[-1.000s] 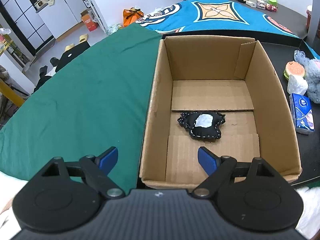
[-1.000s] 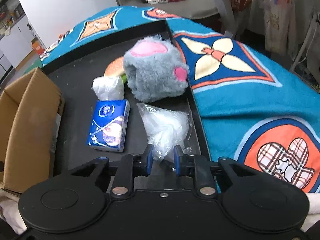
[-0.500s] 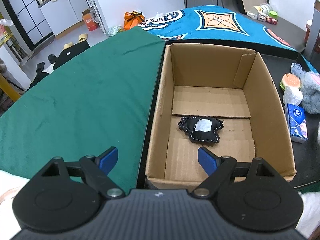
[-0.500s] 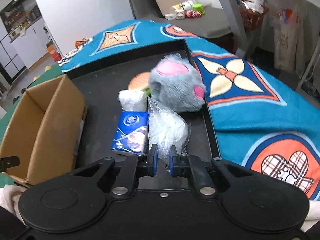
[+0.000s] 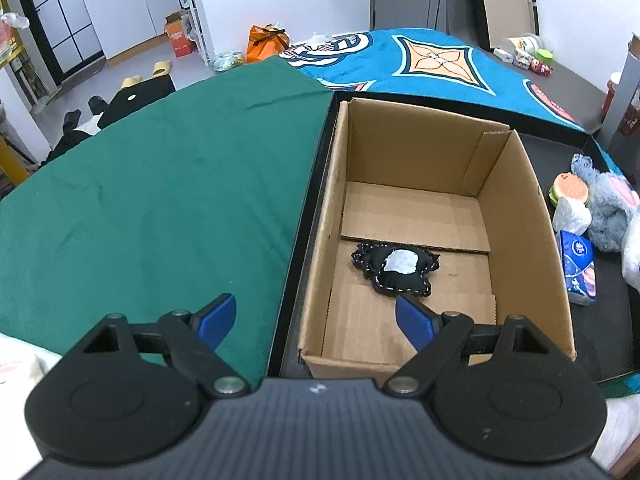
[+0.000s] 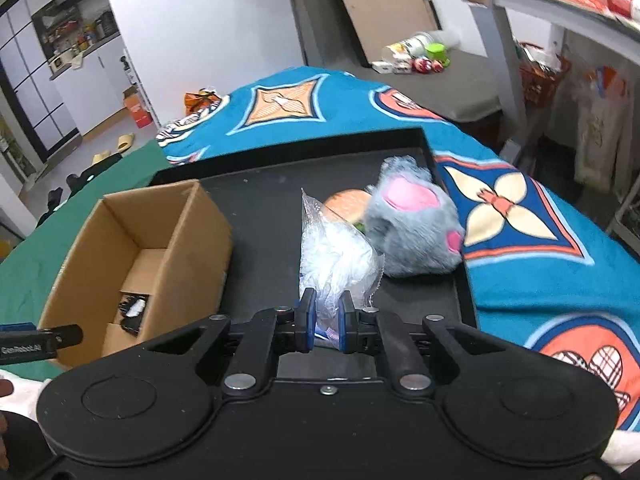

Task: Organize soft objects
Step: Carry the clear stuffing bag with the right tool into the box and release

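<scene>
- My right gripper (image 6: 325, 314) points steeply down over the black tray (image 6: 260, 208), its jaws clamped on the clear plastic bag of white stuffing (image 6: 334, 256), which hangs off the tray surface in front of the grey plush (image 6: 416, 232).
- My left gripper (image 5: 316, 318) tilts down at the near end of the cardboard box (image 5: 516, 208), its jaws spread wide, gripping nothing.
- The black stitched cushion (image 5: 396, 266) lies on the box floor.
- The blue tissue pack (image 5: 578, 266) sits just right of the box.

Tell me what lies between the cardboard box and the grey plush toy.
In the left wrist view: a blue tissue pack, a white wad and a burger toy, between the cardboard box and grey plush toy.
</scene>
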A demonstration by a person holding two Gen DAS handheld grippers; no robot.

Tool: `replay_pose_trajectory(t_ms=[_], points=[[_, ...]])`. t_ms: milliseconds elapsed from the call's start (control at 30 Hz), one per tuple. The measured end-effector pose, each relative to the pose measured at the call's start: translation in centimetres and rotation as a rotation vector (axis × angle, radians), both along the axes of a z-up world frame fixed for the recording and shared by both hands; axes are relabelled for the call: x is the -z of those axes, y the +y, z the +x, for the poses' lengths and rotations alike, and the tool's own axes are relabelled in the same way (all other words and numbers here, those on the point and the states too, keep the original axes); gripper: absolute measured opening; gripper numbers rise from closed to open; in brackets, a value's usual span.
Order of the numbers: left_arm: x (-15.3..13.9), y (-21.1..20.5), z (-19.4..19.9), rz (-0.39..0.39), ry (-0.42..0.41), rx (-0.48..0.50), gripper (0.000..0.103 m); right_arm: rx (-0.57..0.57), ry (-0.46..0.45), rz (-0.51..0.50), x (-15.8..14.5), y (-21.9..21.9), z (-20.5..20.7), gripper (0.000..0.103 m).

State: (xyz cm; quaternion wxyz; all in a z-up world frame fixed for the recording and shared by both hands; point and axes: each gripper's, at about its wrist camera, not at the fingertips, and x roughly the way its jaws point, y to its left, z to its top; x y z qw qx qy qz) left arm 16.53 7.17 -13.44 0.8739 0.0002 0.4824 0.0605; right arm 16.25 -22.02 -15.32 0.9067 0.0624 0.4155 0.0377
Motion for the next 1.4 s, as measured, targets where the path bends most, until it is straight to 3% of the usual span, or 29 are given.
replay_pose_trajectory(t_ms=[567,800,933,1200,1400], points=[[-0.1,2.0,-0.3,-0.108,-0.040,-0.041,0.079,-0.145,-0.079,-0.068,-3.1,6.8,1.1,0.010],[0.0,2.6,-0.5,-0.140,-0.045,-0.043,0.060,-0.228,-0.088,-0.089,-3.7,9.6,1.5,0.010],[0.3,2.8,-0.1,-0.157,-0.032,-0.054,0.041,-0.282,-0.086,-0.098,-3.8,10.9,1.7,0.010],[0.8,3.3,-0.1,-0.202,-0.034,-0.051,0.012,-0.341,-0.082,-0.131,-3.5,13.4,2.5,0.010],[1.0,3.7,-0.1,-0.223,-0.042,-0.055,0.012,-0.381,-0.091,-0.143,-3.4,15.3,2.9,0.010]])
